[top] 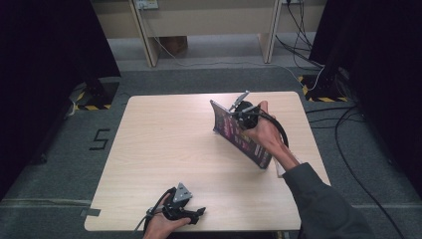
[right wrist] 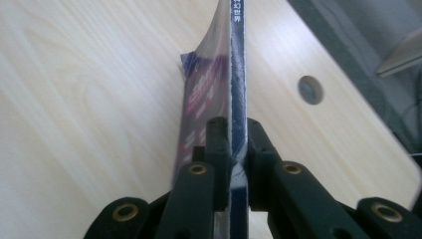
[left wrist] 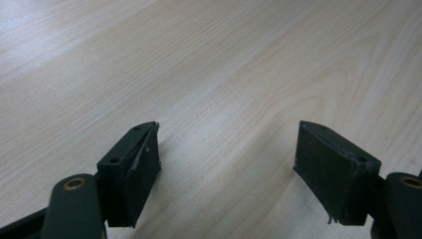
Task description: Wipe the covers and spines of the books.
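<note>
A pale wooden table (top: 164,149) stands on grey carpet, with dark curtains at nine and three o'clock of the high view and the legs of a light wooden desk (top: 149,40) at twelve o'clock beyond it. Nearest, at six o'clock of the table, the left gripper (top: 196,215) lies low at the near edge in the person's left hand (top: 158,226), its grey three-cornered plate uppermost. In the left gripper view the same left gripper (left wrist: 226,164) has its two black jaws standing wide apart, with bare wood grain between them and nothing held or touched. Farther off, at about two o'clock of the table, the person's right hand (top: 266,133), its grey sleeve (top: 323,204) entering from five o'clock, carries the right gripper (top: 238,115). This gripper is clamped on a thin book (top: 239,134) with a purple and dark cover, which is tilted up on edge and slants from eleven o'clock down towards five o'clock; whether its lower corner touches the table cannot be told. In the right gripper view the right gripper (right wrist: 231,144) has both jaws pressed against the book (right wrist: 238,74) seen edge-on, its dark spine running up to twelve o'clock and a page or cover curving away at eleven o'clock. At two o'clock of that view a round hole (right wrist: 310,89) shows in the tabletop near its edge. Cables (top: 348,124) trail over the carpet at three o'clock of the high view.
</note>
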